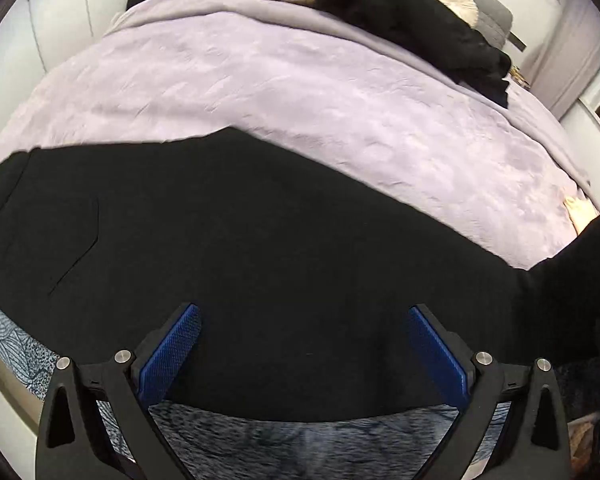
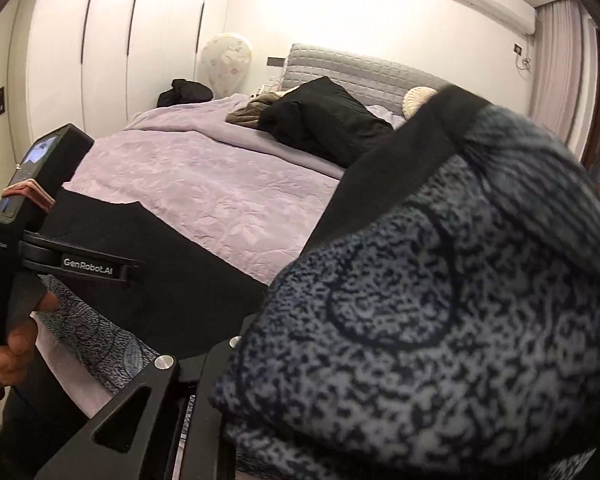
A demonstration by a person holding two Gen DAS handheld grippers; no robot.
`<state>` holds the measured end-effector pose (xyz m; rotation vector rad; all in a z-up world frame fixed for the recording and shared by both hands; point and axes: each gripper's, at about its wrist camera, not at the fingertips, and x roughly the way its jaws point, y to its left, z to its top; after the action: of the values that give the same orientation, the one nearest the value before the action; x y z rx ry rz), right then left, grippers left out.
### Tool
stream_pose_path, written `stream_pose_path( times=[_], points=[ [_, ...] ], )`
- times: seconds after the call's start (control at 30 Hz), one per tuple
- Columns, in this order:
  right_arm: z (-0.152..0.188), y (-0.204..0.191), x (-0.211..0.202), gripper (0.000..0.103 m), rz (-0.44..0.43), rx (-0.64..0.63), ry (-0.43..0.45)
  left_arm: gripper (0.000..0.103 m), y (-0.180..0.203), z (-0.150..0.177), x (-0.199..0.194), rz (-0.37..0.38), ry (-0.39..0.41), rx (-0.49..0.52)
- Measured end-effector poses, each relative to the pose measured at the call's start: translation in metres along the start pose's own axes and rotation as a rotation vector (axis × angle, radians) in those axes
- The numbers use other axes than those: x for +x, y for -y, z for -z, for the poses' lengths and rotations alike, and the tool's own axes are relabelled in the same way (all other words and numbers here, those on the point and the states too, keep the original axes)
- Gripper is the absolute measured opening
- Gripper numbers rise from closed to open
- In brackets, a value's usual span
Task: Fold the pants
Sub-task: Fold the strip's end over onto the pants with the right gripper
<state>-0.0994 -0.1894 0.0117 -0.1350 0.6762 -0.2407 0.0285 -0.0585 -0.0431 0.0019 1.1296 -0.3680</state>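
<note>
Left wrist view: black pants (image 1: 260, 232) spread flat across near edge of lavender bedspread (image 1: 260, 80), fleecy blue-grey lining (image 1: 300, 436) showing along near hem. Left gripper (image 1: 304, 344) poised over near hem, two blue-padded fingers (image 1: 172, 352) splayed wide, nothing pinched, dark cloth lying beneath the gap. One pant leg trailing off to the right, rising out of frame.

Right wrist view: bunched pants cloth (image 2: 440, 320) filling right half of frame, speckled blue-grey lining outward, black outer face folded along its top. Right gripper (image 2: 220, 420) mostly buried under that bunch; only one black finger visible, so clenched on the cloth probably, though not certain from this angle. Left gripper's black body (image 2: 40, 240) at far left, with a bare hand (image 2: 16, 344) wrapped around its handle.

Wide stretch of bare bedspread beyond pants, running to the headboard (image 2: 360, 68). At far end: one heap of black clothing (image 2: 324, 120), one brown garment (image 2: 252, 110), one round cream cushion (image 2: 418, 98). One more dark bundle (image 2: 184, 92) off left edge of bed, beside white wardrobe doors (image 2: 112, 40).
</note>
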Motion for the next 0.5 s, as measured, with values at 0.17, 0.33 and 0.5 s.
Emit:
stream_pose_path(
  times=[0.17,0.33,0.5],
  points=[
    [0.002,-0.036,0.019,0.016,-0.06,-0.067,-0.029,0.103,-0.012,0.0,-0.007,0.032,0.032,0.001],
    [0.008,-0.073,0.036,0.016,-0.1,-0.158,-0.055,0.103,-0.038,0.0,-0.01,0.026,0.045,-0.044],
    [0.017,-0.09,0.048,0.016,-0.126,-0.194,-0.091,0.103,-0.05,0.002,-0.008,0.025,0.035,-0.051]
  ],
)
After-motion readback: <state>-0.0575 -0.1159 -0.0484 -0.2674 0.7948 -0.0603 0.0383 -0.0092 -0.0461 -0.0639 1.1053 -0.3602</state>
